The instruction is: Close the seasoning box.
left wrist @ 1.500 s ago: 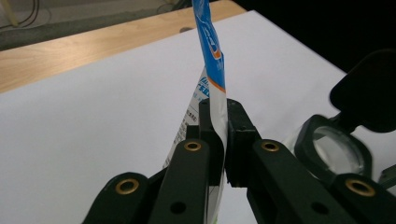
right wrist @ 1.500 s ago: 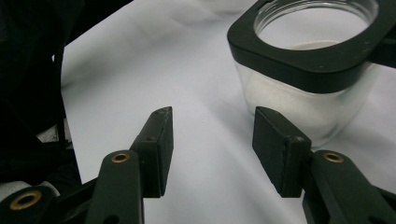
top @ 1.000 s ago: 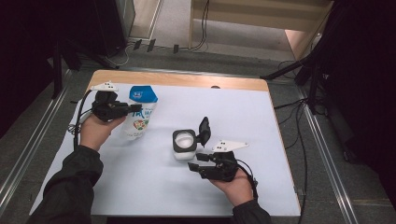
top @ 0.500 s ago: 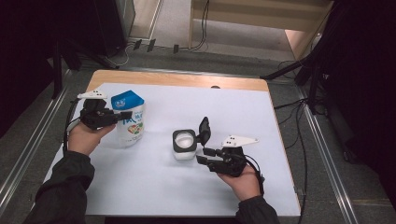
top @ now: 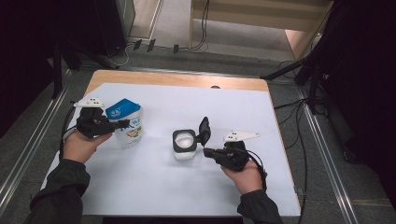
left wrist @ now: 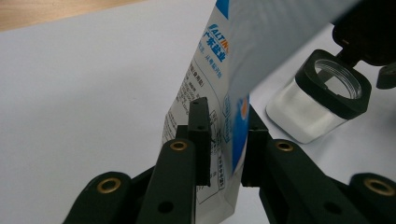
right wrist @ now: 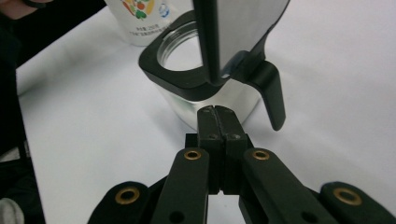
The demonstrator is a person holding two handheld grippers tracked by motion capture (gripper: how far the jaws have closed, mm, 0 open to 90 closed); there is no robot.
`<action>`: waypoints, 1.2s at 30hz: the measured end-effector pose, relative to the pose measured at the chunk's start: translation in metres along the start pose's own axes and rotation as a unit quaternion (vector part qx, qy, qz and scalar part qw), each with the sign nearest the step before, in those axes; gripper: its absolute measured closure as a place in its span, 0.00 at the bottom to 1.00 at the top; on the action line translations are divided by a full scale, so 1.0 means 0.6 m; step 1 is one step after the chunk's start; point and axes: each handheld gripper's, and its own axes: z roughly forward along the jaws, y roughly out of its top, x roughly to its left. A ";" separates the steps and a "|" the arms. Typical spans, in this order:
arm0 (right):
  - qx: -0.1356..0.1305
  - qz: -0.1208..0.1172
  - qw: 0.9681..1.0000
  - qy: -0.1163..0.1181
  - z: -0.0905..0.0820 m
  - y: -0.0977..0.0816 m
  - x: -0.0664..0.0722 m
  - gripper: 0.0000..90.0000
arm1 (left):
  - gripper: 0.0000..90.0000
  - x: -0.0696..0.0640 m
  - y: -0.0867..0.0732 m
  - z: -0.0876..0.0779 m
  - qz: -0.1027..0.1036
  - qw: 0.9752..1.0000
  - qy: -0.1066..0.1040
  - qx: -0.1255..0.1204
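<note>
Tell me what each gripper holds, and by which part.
The left gripper pinches the salt bag at its lower edge. The right gripper is shut on nothing, close behind the open jar.

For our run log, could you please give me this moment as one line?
left gripper: shut on pouch | right gripper: shut, empty, beside jar | jar lid: flipped open | pouch: upright, left of jar

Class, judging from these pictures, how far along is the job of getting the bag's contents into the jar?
Done: the jar stands with its hinged lid flipped up. In hand: the left claw pinches the blue-and-white bag, upright beside the jar; the right claw is shut, empty, next to the jar. Left: tipping the bag over the jar and closing the lid.
</note>
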 end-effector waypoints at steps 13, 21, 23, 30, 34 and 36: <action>-0.021 0.011 0.999 -0.032 -0.008 0.013 -0.030 1.00 | 0.80 -0.003 -0.009 0.003 0.011 1.000 0.015 0.007; -0.033 0.022 0.999 -0.033 -0.010 0.019 -0.038 1.00 | 0.68 -0.005 -0.011 0.000 0.011 1.000 0.017 0.009; -0.036 0.023 0.998 -0.035 -0.012 0.020 -0.040 1.00 | 0.65 -0.005 -0.011 0.000 0.012 1.000 0.016 0.009; -0.059 0.030 0.997 -0.041 -0.014 0.030 -0.043 1.00 | 0.52 -0.010 -0.016 -0.001 0.028 0.999 0.029 0.008; -0.067 0.031 0.997 -0.038 -0.009 0.034 -0.043 1.00 | 0.50 -0.014 -0.026 -0.007 0.029 0.999 0.033 0.013; -0.070 0.031 0.996 -0.036 -0.007 0.036 -0.043 1.00 | 0.49 -0.015 -0.031 -0.010 0.029 0.999 0.034 0.015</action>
